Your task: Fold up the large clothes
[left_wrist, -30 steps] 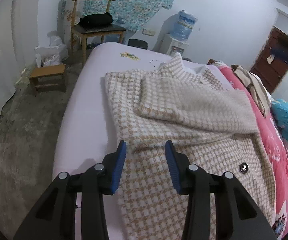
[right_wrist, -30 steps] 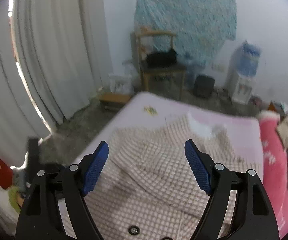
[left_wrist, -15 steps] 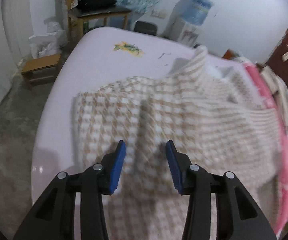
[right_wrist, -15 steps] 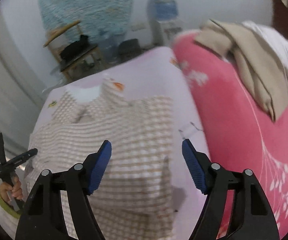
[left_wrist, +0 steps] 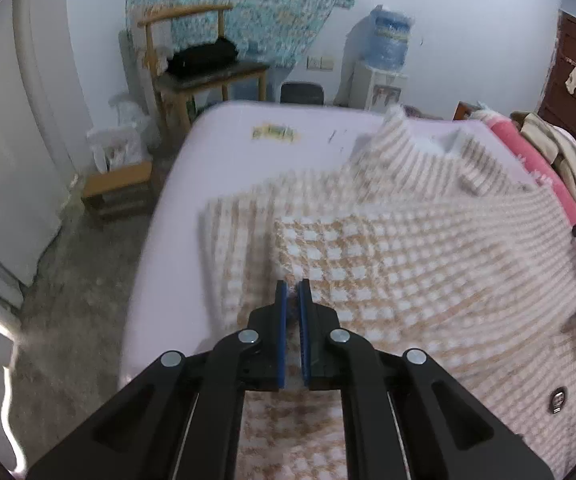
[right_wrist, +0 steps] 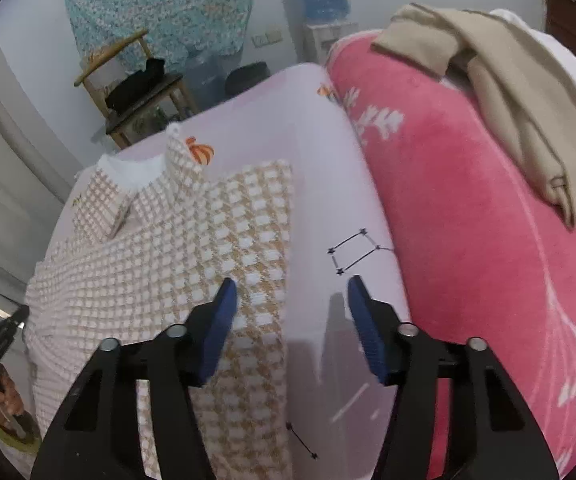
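Left gripper (left_wrist: 293,286) now clamped on coat (left_wrist: 388,256), chair (left_wrist: 208,68) beyond

The left gripper (left_wrist: 292,286) pinches a fold of a checked coat (left_wrist: 408,256) — tan and white — spread across a pale bed (left_wrist: 224,148).

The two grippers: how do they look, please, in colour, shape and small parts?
The left gripper and the right gripper look alike: matte black angular linkage arms with round silver pivot bolts, each ending in two flat fingers faced with blue ribbed pads. No cables or markings show. No sleeve is visible.
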Action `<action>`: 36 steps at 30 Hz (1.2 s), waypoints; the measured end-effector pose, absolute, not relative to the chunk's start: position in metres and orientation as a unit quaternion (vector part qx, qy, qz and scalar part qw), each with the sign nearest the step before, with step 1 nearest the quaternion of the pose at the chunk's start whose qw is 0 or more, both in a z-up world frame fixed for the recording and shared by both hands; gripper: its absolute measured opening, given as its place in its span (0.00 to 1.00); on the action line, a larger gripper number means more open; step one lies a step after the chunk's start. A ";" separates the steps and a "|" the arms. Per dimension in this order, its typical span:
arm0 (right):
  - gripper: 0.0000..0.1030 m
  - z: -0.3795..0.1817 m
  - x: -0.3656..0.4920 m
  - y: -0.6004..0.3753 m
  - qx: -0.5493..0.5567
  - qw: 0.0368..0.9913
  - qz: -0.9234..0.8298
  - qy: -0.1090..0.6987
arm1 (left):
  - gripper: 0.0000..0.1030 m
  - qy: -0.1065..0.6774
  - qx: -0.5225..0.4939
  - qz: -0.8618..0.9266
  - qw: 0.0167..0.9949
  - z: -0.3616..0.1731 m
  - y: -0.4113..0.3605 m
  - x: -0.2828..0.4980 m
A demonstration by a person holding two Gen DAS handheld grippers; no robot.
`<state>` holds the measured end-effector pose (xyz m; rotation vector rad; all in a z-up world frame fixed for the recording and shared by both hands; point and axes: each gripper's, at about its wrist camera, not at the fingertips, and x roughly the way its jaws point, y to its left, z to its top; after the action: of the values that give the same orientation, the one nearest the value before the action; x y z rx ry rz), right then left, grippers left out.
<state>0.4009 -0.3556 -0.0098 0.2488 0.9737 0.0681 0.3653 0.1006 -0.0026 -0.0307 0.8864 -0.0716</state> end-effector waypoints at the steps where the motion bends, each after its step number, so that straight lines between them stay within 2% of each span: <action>1: 0.41 -0.013 0.404 -0.354 0.121 0.874 0.036 0.469 | 0.05 0.427 -0.022 -0.035 0.903 -0.005 0.102 0.367; 5: 0.21 -0.012 0.411 -0.347 0.125 0.876 0.053 0.462 | 0.05 0.403 -0.028 -0.028 0.914 0.004 0.100 0.368; 10: 0.18 -0.021 0.423 -0.334 0.086 0.884 0.049 0.456 | 0.05 0.419 -0.013 -0.004 0.908 -0.009 0.098 0.370; 16: 0.18 -0.021 0.429 -0.324 0.044 0.888 0.033 0.457 | 0.08 0.413 -0.001 -0.003 0.911 -0.013 0.094 0.366; 18: 0.21 -0.010 0.424 -0.326 0.041 0.891 0.034 0.450 | 0.09 0.410 -0.013 -0.014 0.912 -0.005 0.100 0.362; 20: 0.30 0.003 0.416 -0.328 0.049 0.900 0.041 0.432 | 0.10 0.394 -0.019 -0.017 0.919 0.009 0.106 0.354; 24: 0.32 0.014 0.413 -0.318 0.034 0.905 0.067 0.418 | 0.10 0.357 -0.021 -0.047 0.933 0.035 0.104 0.348; 26: 0.32 0.003 0.425 -0.308 0.035 0.895 0.072 0.438 | 0.10 0.371 -0.015 -0.059 0.927 0.034 0.092 0.359; 30: 0.31 -0.030 0.450 -0.296 0.018 0.883 0.046 0.466 | 0.11 0.461 0.018 -0.036 0.887 -0.012 0.068 0.396; 36: 0.33 0.000 0.419 -0.274 -0.003 0.889 0.080 0.452 | 0.12 0.430 0.010 -0.050 0.901 0.004 0.072 0.380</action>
<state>0.4195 -0.2742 0.0001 -0.0057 0.9388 0.1655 0.3802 0.0723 0.0044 0.0201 0.8892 -0.1037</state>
